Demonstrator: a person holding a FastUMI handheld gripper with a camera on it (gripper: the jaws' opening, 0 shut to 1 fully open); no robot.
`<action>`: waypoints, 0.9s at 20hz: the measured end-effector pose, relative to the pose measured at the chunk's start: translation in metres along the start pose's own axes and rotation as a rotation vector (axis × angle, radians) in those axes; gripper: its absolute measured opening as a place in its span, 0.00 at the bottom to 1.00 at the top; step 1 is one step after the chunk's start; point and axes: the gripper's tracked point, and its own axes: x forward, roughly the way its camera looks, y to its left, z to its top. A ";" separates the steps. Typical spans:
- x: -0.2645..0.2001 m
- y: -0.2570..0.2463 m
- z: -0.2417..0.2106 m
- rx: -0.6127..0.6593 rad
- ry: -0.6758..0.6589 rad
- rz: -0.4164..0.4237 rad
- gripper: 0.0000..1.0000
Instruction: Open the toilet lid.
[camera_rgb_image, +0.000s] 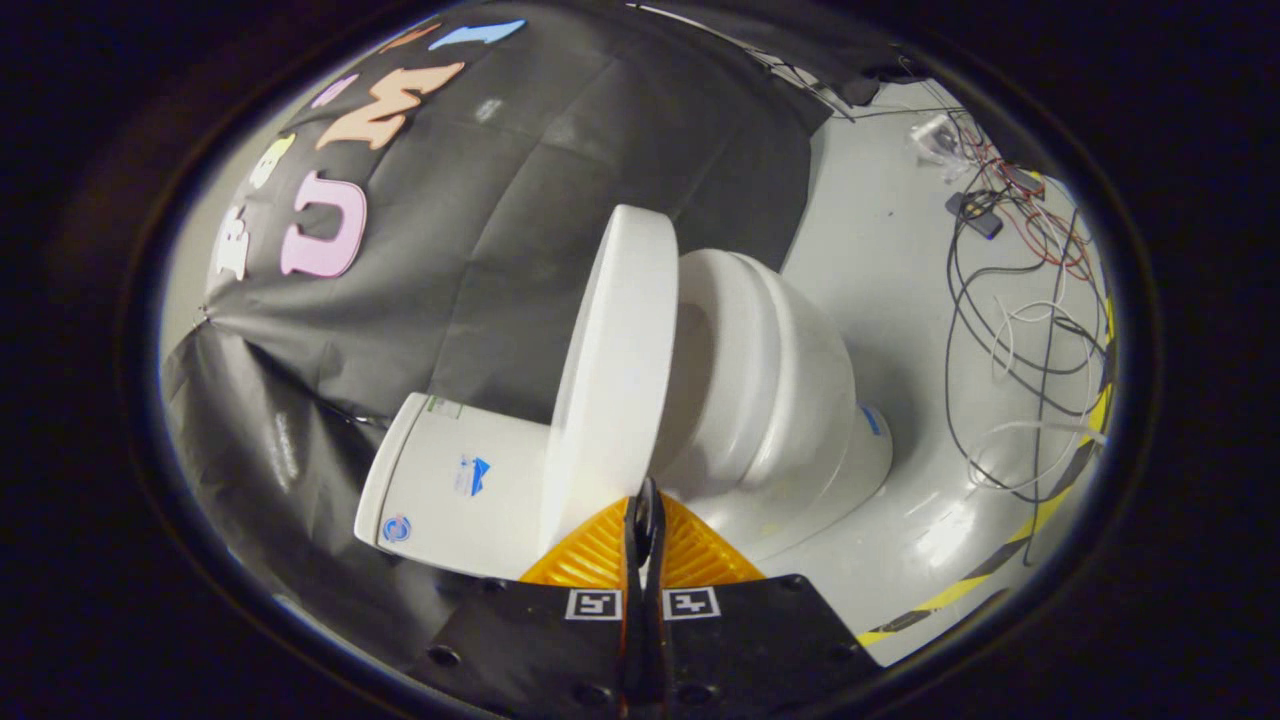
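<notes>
A white toilet stands on a pale floor, and the view is tilted so it appears on its side. Its lid (610, 370) is raised, standing between the tank (450, 480) and the bowl (790, 400), well clear of the seat ring (735, 300). My gripper (645, 505) is shut, its fingers pressed together with nothing visibly between them. The fingertips lie right at the lid's near edge, where lid and bowl meet. I cannot tell whether they touch the lid.
Black cloth hangs behind the tank. Loose cables (1020, 330) and small electronic parts lie on the floor (880, 230) beyond the bowl. A yellow and black tape strip (1010, 540) runs along the floor beside them.
</notes>
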 end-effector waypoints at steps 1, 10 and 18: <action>-0.002 0.004 0.000 -0.013 -0.001 0.004 0.01; -0.009 0.030 0.011 -0.123 -0.013 0.041 0.01; -0.013 0.049 0.015 -0.173 -0.054 0.040 0.01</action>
